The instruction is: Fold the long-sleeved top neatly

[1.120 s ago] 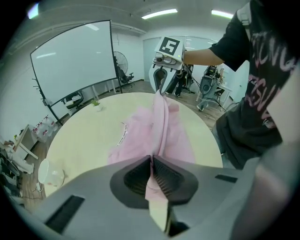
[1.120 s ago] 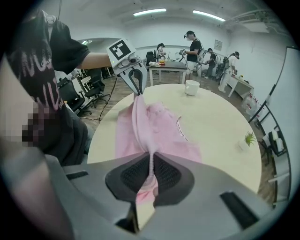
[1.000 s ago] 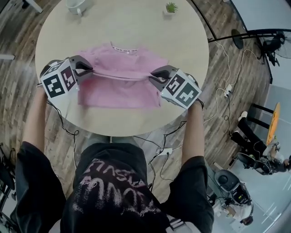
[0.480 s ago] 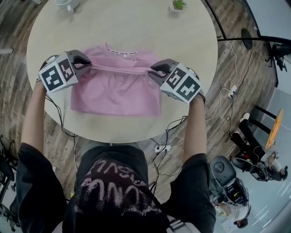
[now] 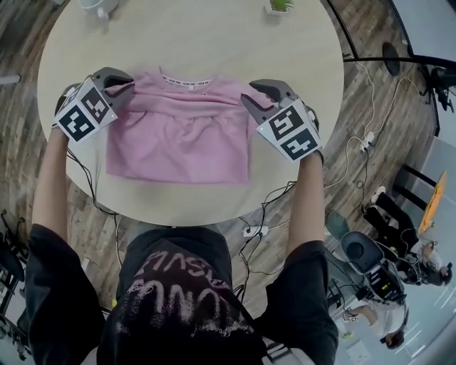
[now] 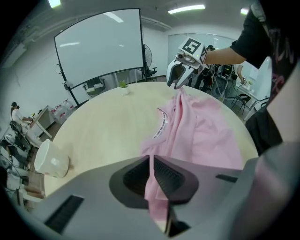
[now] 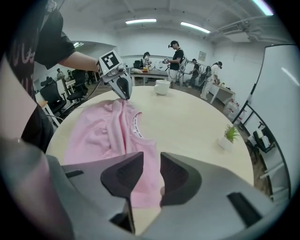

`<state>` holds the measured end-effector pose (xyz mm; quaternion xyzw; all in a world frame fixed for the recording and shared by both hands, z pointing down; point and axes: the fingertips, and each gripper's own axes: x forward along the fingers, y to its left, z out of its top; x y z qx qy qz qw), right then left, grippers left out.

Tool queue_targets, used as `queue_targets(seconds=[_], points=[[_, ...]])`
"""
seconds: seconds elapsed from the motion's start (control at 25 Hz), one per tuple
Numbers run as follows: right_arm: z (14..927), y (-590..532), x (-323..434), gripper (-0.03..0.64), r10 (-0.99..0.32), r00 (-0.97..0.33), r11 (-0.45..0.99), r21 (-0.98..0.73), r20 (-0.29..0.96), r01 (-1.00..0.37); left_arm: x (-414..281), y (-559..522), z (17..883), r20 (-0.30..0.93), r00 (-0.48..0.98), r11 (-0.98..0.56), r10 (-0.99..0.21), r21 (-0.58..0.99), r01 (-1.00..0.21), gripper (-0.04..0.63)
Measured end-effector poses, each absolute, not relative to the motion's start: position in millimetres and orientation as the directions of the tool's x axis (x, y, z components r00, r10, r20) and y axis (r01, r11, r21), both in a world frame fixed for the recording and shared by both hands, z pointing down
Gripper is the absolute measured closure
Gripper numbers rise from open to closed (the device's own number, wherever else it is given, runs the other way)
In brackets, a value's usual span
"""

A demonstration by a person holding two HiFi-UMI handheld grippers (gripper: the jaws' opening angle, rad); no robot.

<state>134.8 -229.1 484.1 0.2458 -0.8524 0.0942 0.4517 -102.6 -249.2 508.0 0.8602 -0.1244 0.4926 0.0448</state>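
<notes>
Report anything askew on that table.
The pink top is bunched into a ridge below the collar, not flat. The left tool pinches its edge; the right tool, jaws just opening, straddles cloth loosely.

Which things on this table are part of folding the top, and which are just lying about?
In the job: pink top; left tongs, shut on it; right tongs, jaws have just been opening, cloth loose between them.
Lying about: white cup; small potted plant.

Table (image 5: 199, 50) open beyond the top (image 5: 178, 135); mug (image 5: 96, 6), plant (image 5: 279, 6) at rim.
</notes>
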Motion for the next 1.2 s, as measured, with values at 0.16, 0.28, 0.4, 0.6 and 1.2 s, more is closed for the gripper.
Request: queue_targets(seconds=[0.16,0.28,0.4,0.6,1.2], points=[[467,-231,140,0.512,-0.376,-0.502,0.844,0.063,0.779,-0.533,-109,-254,498,0.847,0.489,-0.954,-0.21,-0.068,-0.291,0.558],[462,-214,139,0.539,-0.346,-0.513,0.864,0.054,0.786,-0.501,-111,-249,486,0.841,0.49,-0.952,-0.227,-0.086,-0.293,0.558],[461,-195,136,0.569,-0.335,-0.52,0.872,0.05,0.786,-0.486,-107,-235,479,0.835,0.5,-0.953,-0.231,-0.091,-0.288,0.558],[456,-172,136,0.611,-0.413,-0.535,0.832,0.068,0.737,-0.55,-103,-207,468,0.821,0.509,-0.946,-0.257,-0.107,-0.306,0.571],[429,-75,161,0.612,-0.667,-0.441,0.512,-0.061,0.601,-0.857,-63,-164,387,0.75,0.624,-0.975,-0.22,-0.189,-0.117,0.586]])
